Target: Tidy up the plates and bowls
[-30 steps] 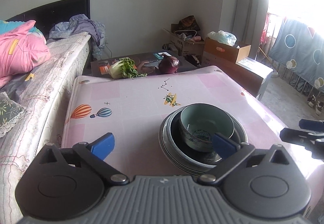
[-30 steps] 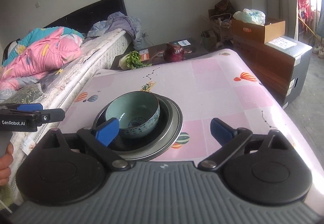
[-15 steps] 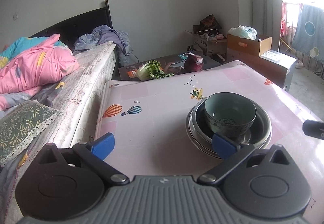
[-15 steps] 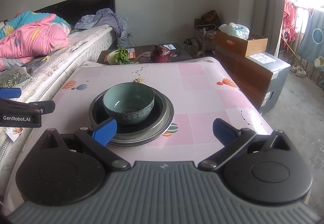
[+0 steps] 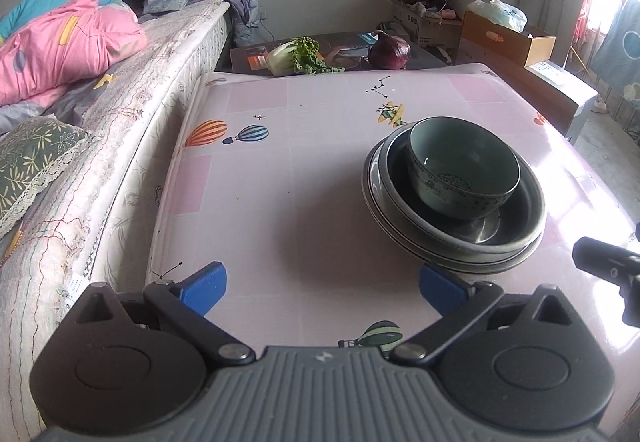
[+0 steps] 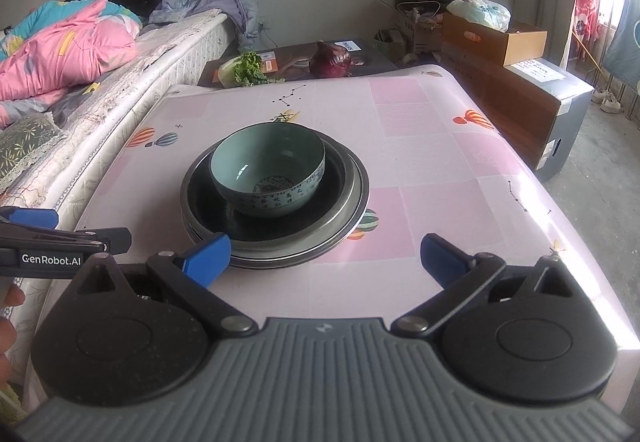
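A pale green bowl (image 5: 464,166) (image 6: 268,170) sits inside a dark deep plate (image 5: 516,226) (image 6: 340,198), which rests on a stack of grey plates (image 5: 372,198) (image 6: 358,218) on the pink table (image 5: 280,202) (image 6: 432,146). My left gripper (image 5: 322,288) is open and empty, near the table's front, with the stack ahead to its right. My right gripper (image 6: 324,258) is open and empty, just in front of the stack; its left fingertip (image 6: 208,258) is close to the plates' rim. The left gripper's fingers (image 6: 64,238) show at the left edge of the right wrist view.
A bed (image 5: 100,114) with pink bedding (image 5: 68,46) runs along the table's left side. A low dark stand behind the table holds a cabbage (image 5: 296,56) and a red onion (image 5: 390,52). Cardboard boxes (image 6: 496,38) stand at the right.
Both grippers have drawn back and risen a little from the stack, staying open. The left view has swung so that the stack sits further right.
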`<state>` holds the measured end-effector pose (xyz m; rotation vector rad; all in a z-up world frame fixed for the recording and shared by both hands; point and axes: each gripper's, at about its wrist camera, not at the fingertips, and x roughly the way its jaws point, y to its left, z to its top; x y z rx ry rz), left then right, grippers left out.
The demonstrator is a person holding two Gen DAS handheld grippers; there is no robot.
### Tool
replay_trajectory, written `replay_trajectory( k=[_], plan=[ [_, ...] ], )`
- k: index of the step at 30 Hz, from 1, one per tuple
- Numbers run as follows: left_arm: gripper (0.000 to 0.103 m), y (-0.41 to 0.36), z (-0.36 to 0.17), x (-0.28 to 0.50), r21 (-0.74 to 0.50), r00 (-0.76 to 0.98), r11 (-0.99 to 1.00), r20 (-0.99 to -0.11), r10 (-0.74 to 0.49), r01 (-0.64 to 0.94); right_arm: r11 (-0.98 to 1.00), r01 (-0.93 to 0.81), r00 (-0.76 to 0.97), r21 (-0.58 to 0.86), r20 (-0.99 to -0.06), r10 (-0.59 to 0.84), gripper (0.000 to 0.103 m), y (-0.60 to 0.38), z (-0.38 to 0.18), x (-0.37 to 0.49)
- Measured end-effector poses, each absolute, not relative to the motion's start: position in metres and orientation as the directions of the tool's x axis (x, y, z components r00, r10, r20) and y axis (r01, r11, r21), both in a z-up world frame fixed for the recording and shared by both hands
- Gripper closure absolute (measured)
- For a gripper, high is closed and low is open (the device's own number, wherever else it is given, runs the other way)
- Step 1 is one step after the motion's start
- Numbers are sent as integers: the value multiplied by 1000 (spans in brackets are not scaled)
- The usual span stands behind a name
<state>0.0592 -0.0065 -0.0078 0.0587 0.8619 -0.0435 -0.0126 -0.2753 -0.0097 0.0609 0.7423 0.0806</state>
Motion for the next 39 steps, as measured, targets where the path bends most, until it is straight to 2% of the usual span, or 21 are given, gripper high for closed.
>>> replay_trajectory(
  k=[16, 39],
  plan=[
    [0, -8, -7, 62, 38, 641, 998, -768, -3, 51, 982, -69, 687, 177, -705, 175, 1, -271, -26, -4],
    [0, -7, -5, 60, 23, 636, 998, -772, -21, 60, 982, -76, 683, 174, -709, 178, 1, -270, -23, -6]
  ],
)
